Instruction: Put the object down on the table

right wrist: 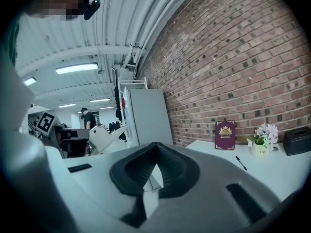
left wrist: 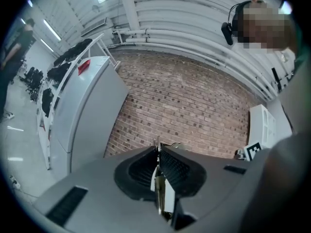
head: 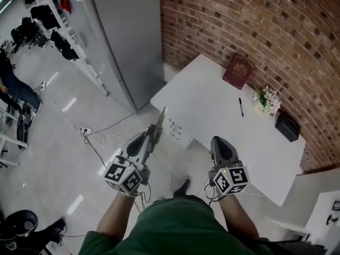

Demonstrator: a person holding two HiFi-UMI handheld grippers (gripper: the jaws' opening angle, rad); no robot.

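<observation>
Jaws of my left hand-held gripper (head: pixel 152 134) pinch a thin metal blade (head: pixel 160 120), which points toward the left corner of the white bench (head: pixel 210 108). My right hand-held gripper (head: pixel 220 142) is pressed together and empty, near the bench's front edge, over the floor (head: pixel 69 158).

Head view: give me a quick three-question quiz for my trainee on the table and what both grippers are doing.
1. True or false: the left gripper is shut on a thin flat object.
2. On the table, what sits between the red book and the black box?
A. a cup
B. a pen and flowers
C. scissors
3. Fill in: the right gripper has its jaws ____, with nothing between them.
Key: 1 true; 2 B; 3 shut.
</observation>
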